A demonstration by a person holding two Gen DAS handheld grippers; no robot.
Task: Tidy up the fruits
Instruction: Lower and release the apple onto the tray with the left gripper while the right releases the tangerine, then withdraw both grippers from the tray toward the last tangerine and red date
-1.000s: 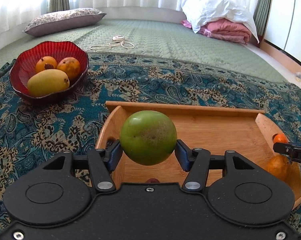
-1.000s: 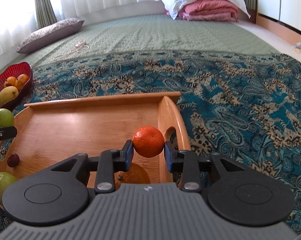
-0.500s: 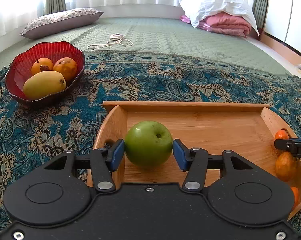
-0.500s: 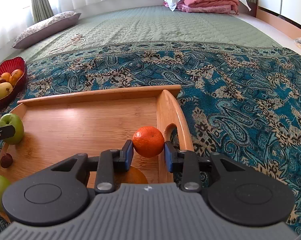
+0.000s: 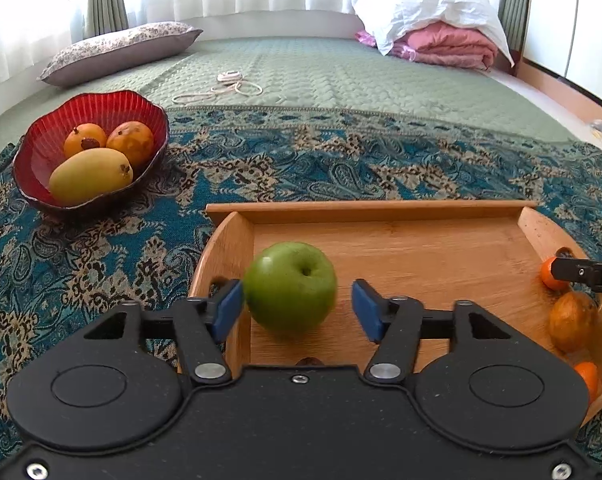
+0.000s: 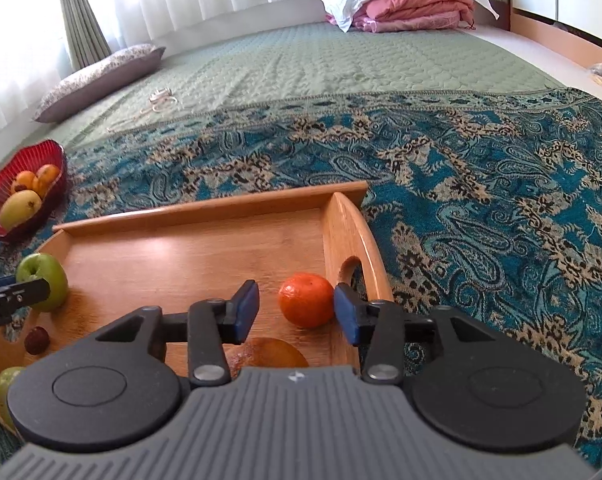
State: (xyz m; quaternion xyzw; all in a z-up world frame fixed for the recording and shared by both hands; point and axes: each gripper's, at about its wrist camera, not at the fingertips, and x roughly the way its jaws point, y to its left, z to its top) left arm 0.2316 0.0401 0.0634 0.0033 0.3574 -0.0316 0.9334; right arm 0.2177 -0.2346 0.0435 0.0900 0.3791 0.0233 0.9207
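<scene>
Your left gripper [image 5: 297, 309] is opening: the green apple [image 5: 290, 285] sits between the blue pads on the floor of the wooden tray [image 5: 381, 210], near the tray's left wall; the left pad looks just at the skin, the right pad stands clear of it. Your right gripper [image 6: 297, 312] is opening too: the small orange [image 6: 305, 299] lies between its pads on the tray floor, close to the right wall with the handle cut-out; the left pad is clear, the right pad is at or just off the peel, cannot tell which.

Tray contents, right wrist view: green apple and small orange as above; a dark red small fruit [image 6: 36, 339] and a second green fruit [image 6: 5, 390] toward the near left; a brownish-orange fruit [image 6: 267, 354] partly hidden under the right gripper body.

Red bowl [image 5: 101, 101] stands on the patterned blue cloth [image 5: 101, 264], apart from the tray to its left. In it: one yellow mango [image 5: 90, 175] in front, two orange round fruits [image 5: 131, 141] behind, touching each other.
</scene>
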